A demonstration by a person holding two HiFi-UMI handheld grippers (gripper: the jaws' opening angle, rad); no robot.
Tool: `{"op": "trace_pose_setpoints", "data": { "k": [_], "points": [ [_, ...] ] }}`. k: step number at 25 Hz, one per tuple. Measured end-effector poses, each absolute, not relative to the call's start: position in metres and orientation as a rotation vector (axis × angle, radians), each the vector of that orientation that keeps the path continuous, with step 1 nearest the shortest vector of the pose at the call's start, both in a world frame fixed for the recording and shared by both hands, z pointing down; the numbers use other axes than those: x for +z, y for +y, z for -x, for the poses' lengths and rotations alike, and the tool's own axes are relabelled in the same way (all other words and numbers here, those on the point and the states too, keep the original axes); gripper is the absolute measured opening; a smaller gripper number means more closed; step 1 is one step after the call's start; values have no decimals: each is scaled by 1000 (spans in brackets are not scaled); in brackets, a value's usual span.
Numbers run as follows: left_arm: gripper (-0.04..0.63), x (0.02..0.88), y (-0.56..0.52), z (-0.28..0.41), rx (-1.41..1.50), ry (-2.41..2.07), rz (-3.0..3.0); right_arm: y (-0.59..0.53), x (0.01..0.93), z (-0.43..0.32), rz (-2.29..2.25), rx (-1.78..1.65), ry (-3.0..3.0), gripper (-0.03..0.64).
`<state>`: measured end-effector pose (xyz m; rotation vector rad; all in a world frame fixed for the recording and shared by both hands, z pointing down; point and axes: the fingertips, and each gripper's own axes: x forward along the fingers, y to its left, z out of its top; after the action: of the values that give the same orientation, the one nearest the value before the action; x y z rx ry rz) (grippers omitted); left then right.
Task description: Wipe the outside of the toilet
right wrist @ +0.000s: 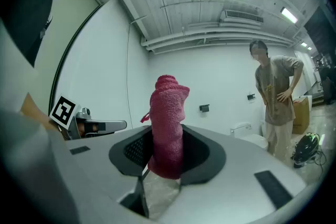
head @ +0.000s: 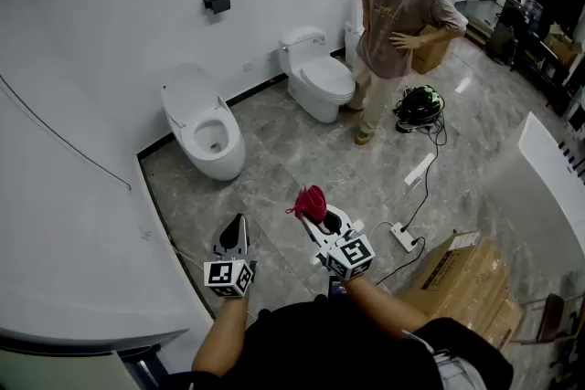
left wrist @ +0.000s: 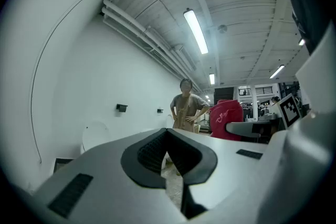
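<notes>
Now gripping cloth upright in my right claw; my left claw sitting closed, empty. Toilet lying up-left of both claws in head view, well apart. Left claw nearer, but cloth-bearing right claw probably needing to reach up-left.

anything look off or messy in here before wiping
Nothing looks spilled or broken. Loose cables trail across the floor from a black and green bundle to a power strip, and a white strip lies beside them.
</notes>
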<state>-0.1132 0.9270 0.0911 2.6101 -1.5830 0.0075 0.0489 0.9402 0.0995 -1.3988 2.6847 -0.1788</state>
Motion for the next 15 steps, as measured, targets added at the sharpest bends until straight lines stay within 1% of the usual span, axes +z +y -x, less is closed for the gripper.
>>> {"op": "trace_pose_setpoints", "data": {
  "k": [4, 15],
  "points": [
    [11, 103, 907, 102, -60, -1591, -2574, 921, 98, -66, 1426, -191, 2701, 149],
    [11, 98, 895, 79, -72, -1650, -2551, 902, 113, -105, 1426, -178, 2709, 150]
  ]
}}
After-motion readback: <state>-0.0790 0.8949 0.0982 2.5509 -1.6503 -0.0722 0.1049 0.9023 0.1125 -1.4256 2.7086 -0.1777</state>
